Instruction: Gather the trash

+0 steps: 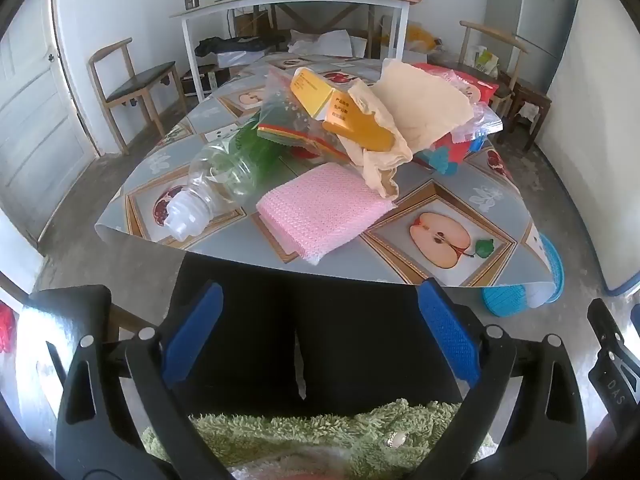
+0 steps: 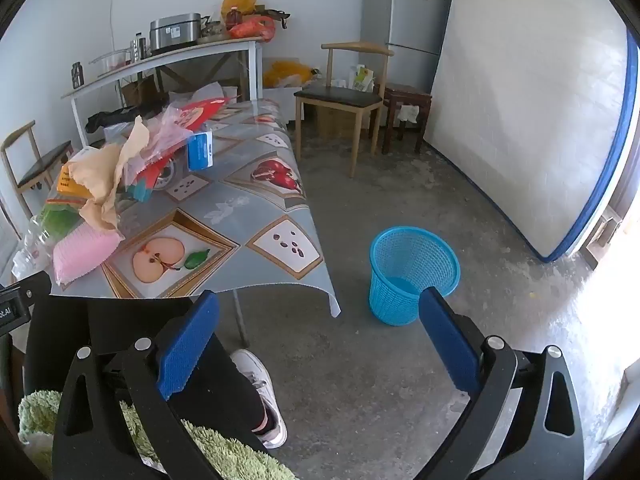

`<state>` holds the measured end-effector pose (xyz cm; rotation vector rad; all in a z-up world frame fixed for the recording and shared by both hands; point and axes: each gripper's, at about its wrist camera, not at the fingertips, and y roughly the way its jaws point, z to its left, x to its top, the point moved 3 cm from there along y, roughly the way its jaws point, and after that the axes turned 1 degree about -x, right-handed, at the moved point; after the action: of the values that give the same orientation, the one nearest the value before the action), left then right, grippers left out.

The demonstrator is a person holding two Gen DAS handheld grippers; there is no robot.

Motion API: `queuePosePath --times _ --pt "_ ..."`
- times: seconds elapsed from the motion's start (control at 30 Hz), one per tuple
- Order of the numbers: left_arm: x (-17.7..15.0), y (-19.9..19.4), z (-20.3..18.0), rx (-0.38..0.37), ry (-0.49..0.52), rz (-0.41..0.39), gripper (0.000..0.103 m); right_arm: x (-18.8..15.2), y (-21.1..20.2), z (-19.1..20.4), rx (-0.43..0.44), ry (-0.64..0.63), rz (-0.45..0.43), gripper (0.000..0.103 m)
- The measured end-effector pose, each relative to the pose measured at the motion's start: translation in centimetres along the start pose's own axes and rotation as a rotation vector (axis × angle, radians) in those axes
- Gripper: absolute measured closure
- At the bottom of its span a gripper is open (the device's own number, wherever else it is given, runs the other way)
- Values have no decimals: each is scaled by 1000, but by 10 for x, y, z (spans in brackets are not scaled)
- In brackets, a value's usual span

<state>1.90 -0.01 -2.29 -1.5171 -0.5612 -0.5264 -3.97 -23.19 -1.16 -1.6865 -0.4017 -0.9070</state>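
Observation:
A heap of trash lies on the table [image 1: 472, 200]: a clear plastic bottle [image 1: 216, 176] on its side, a pink cloth [image 1: 320, 208], a beige rag [image 1: 408, 116], an orange-yellow box [image 1: 344, 112] and plastic bags [image 1: 288, 120]. My left gripper [image 1: 320, 332] hangs open before the table's near edge, nothing between its blue pads. In the right wrist view the heap [image 2: 104, 184] sits at the left, and a blue mesh wastebasket [image 2: 412, 272] stands on the floor right of the table [image 2: 256, 216]. My right gripper [image 2: 320, 340] is open and empty above the floor.
A person's dark-clad legs [image 1: 320, 340] and white shoe [image 2: 260, 392] are below the grippers, with a green fuzzy cloth [image 1: 320, 432] on the lap. Wooden chairs [image 2: 344, 96] stand around; a white shelf table [image 1: 296, 4] with pots, a fridge [image 2: 404, 20] and a leaning mattress [image 2: 532, 120] line the walls.

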Motion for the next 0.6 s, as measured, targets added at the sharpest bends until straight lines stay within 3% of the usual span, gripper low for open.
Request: queuePosePath --times 0.6 --pt "0 1 0 1 4 1 9 1 1 0 4 5 -3 6"
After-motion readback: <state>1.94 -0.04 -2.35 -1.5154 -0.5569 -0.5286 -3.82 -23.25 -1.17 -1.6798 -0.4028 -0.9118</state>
